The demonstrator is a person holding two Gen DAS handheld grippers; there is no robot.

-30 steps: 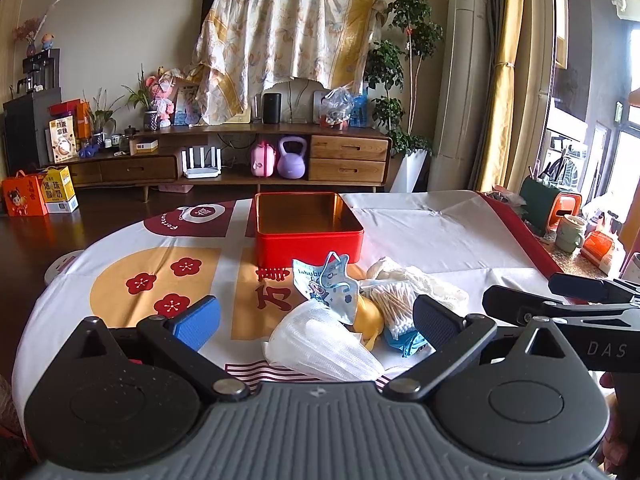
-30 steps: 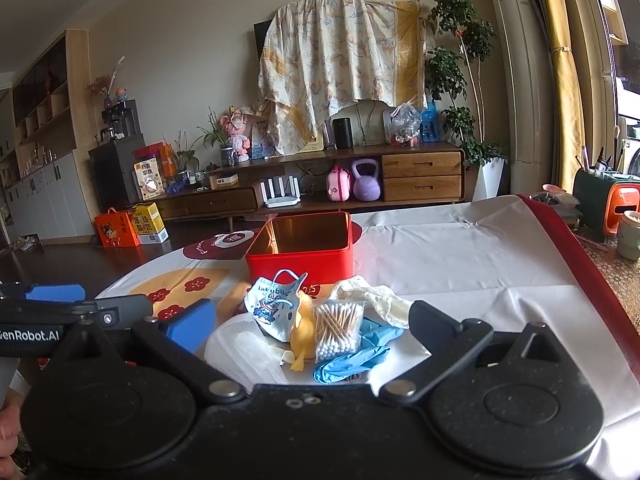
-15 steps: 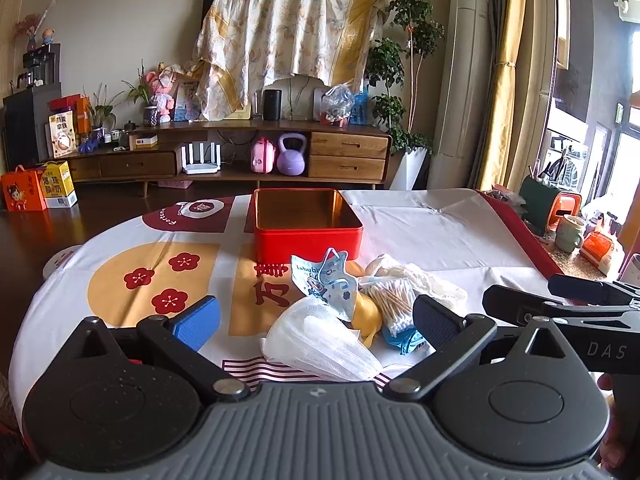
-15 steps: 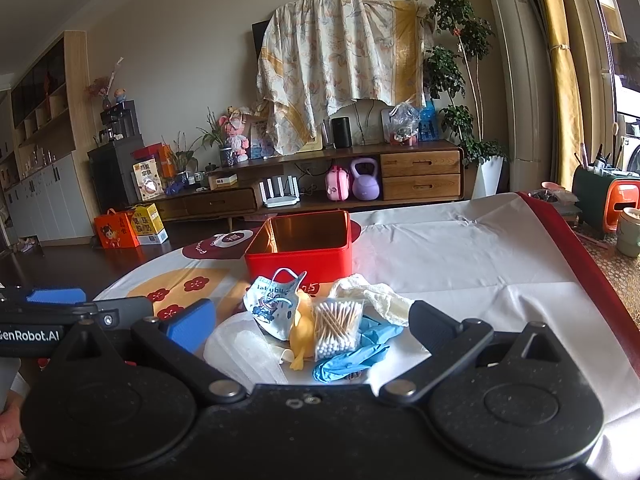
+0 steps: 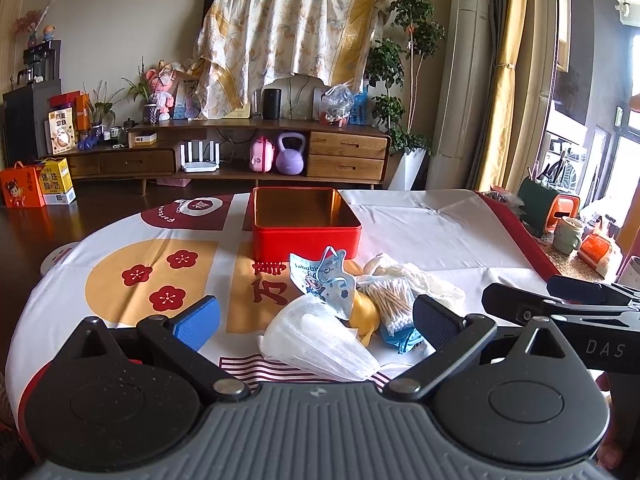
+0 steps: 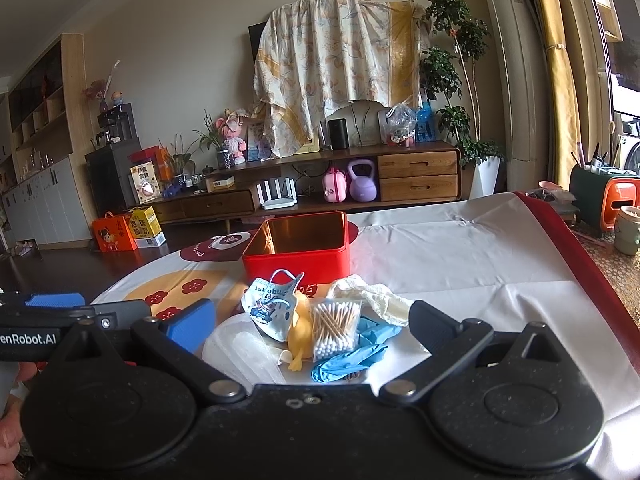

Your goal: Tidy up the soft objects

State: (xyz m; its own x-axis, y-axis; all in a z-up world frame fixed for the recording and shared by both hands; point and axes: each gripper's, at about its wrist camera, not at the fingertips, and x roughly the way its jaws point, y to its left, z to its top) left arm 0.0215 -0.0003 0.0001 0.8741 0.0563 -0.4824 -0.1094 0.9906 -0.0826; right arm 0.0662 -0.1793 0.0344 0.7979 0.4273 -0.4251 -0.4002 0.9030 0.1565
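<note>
- The soft items lie heaped on the table cloth (image 5: 440,236), dead ahead of both claws, and the red tin (image 5: 306,222) stands open just beyond the heap.
- From my left gripper (image 5: 316,320), the white mask pack (image 5: 316,340) is nearest and sits between the spread fingers without touching either; its long axis runs roughly across my line of approach.
- From my right gripper (image 6: 312,326), the cotton swab bag (image 6: 334,326) and blue glove (image 6: 352,354) lie nearest, with the printed child's mask (image 6: 270,306), yellow item (image 6: 300,332) and cream lace cloth (image 6: 372,300) behind.
- Both claws are spread wide and empty, nothing between the pads.
- Judgement: the left is better placed for the mask pack, the right for the swab bag; no item is in the tin yet.
</note>
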